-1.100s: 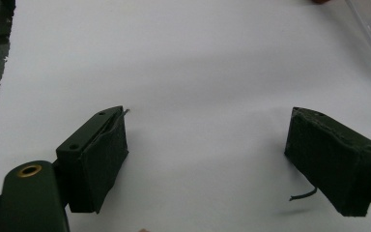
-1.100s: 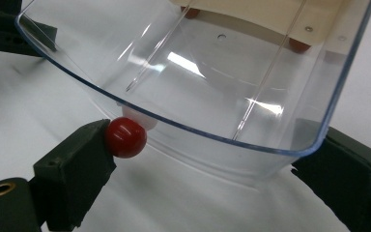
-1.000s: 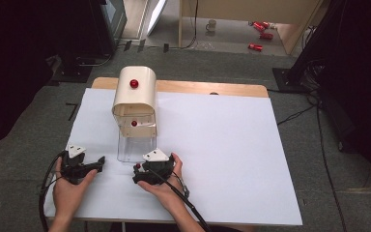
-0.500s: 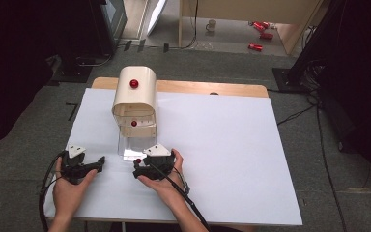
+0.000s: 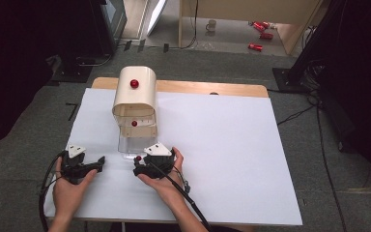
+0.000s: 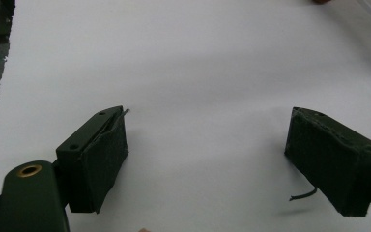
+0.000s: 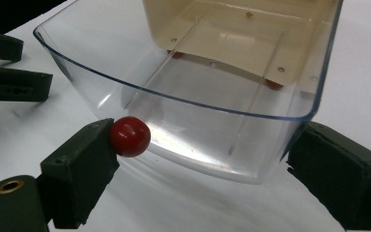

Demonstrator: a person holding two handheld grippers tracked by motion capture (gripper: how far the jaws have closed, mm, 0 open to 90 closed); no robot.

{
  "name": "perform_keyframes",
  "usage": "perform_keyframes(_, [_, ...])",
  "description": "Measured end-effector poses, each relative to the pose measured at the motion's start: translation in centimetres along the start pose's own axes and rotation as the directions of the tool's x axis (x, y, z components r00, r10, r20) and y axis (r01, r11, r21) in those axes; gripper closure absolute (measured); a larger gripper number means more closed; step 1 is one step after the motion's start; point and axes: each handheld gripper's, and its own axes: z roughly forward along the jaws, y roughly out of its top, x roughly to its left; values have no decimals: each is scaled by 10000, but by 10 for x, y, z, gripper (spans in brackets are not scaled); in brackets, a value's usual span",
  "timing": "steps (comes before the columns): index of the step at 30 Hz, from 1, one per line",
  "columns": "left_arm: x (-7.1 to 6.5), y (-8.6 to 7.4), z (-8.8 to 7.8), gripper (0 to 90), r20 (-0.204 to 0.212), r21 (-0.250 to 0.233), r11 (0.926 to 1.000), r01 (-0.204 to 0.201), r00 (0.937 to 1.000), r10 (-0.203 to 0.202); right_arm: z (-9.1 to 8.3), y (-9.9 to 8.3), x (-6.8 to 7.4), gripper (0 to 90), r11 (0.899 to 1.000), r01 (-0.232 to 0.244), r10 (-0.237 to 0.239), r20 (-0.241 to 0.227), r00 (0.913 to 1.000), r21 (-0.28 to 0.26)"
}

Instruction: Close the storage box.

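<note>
Glossy red round knob (image 7: pixel 129 136) on curved clear plastic drawer (image 7: pixel 198 130) at cream rounded cabinet's (image 5: pixel 134 94) foot, right gripper (image 5: pixel 145 166) jaws apart astride drawer front, one felt pad touching knob, left gripper (image 6: pixel 207 159) wide open, holding nothing, over matte white sheet (image 5: pixel 222 145).

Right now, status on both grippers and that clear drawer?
Left gripper open, idle on white paper. Right gripper straddling the clear plastic drawer front, one jaw against its red ball knob. Drawer pulled out of the cream cabinet. Nothing in the way.
</note>
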Motion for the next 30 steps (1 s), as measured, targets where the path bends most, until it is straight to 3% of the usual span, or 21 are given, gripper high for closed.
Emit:
perform_keyframes(3, [0, 0, 0, 149, 5, 6, 10000, 2, 10000, -2, 3, -1, 0, 99, 9998, 204, -204, 81, 9998, 20])
perform_keyframes(21, [0, 0, 0, 149, 9, 15, 10000, -7, 10000, 7, 15, 13, -6, 103, 9996, -231, 233, 132, 9996, -185])
perform_keyframes(30, [0, 0, 0, 149, 10, 20, 10000, -5, 10000, 5, 26, 20, -16, 36, 9991, -416, 416, -9, 9991, -44])
